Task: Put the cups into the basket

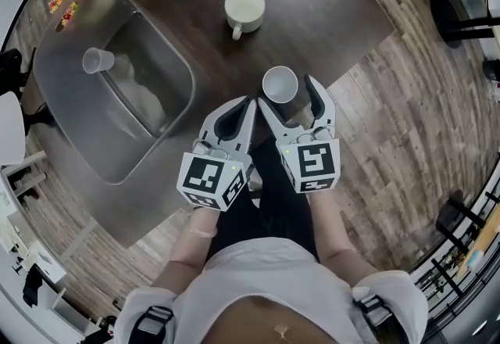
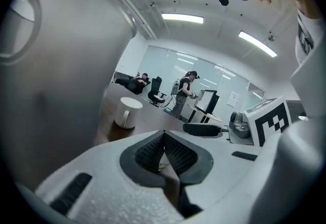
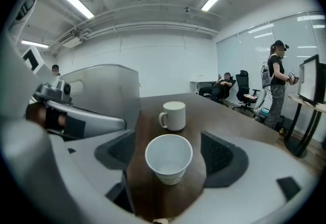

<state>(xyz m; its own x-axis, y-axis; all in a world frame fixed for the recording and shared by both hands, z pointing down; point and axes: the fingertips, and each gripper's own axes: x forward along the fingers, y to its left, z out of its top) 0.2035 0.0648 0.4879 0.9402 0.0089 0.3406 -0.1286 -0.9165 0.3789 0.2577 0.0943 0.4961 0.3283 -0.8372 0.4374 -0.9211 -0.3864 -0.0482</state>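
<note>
A white paper cup (image 1: 280,84) (image 3: 168,158) stands upright near the table's front edge, between the two fingers of my right gripper (image 1: 286,92) (image 3: 170,151). That gripper is open and its pads stand off the cup on both sides. A white mug (image 1: 244,10) (image 3: 173,115) (image 2: 126,111) stands farther back on the dark table. The steel basket (image 1: 78,30) (image 3: 102,90) (image 2: 51,65) is at the left, with a clear plastic cup (image 1: 98,60) in it. My left gripper (image 1: 244,104) (image 2: 164,134) is shut beside the right one, with nothing seen between its pads.
The table's front-right corner ends just right of the paper cup, with wooden floor (image 1: 406,100) beyond. In the gripper views, office chairs, desks and people (image 3: 277,80) stand in the background.
</note>
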